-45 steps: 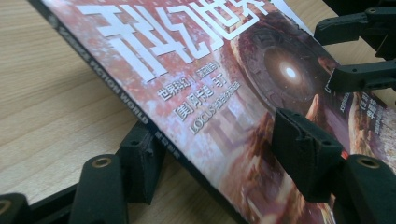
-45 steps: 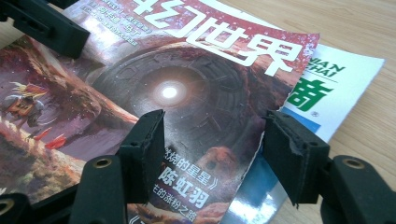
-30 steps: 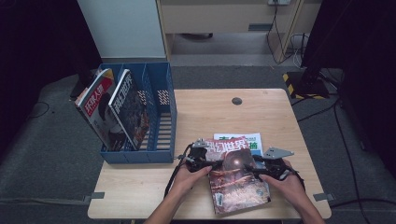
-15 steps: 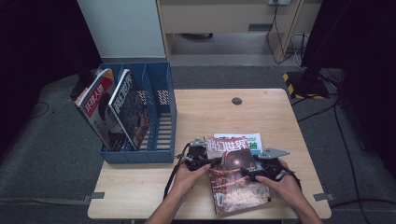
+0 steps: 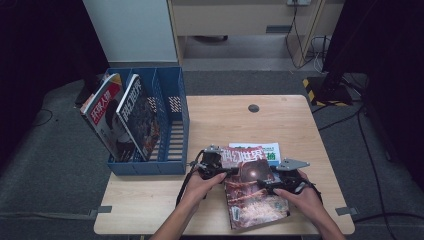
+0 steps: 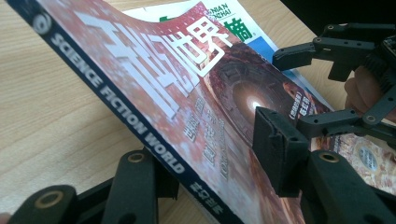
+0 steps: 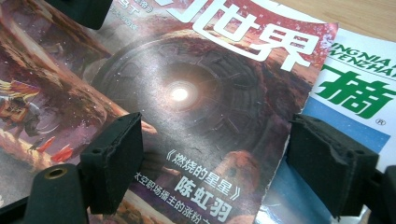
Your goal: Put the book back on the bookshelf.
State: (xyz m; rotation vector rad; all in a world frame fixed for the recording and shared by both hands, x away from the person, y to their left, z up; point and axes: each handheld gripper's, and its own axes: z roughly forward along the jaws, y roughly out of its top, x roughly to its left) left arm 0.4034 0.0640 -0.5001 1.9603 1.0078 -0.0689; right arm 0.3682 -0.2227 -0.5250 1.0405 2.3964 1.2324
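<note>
We see the left gripper (image 6: 210, 154) straddling the spine of the red magazine (image 5: 252, 187), jaws just reopened. Our right gripper (image 7: 215, 163) sprang wide since a second ago, pads apart over its cover. It lies at the table's (image 5: 220, 120) near edge, unmoved, overlapping the green-and-white magazine (image 5: 267, 150).

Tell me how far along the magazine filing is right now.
Done: two magazines stand in the blue file rack. In hand: the left gripper straddles the spine edge of the red science fiction magazine, lifting it; the right gripper, just opened, hovers over the cover. Left: rack this one, then the green-and-white magazine lying under it.
</note>
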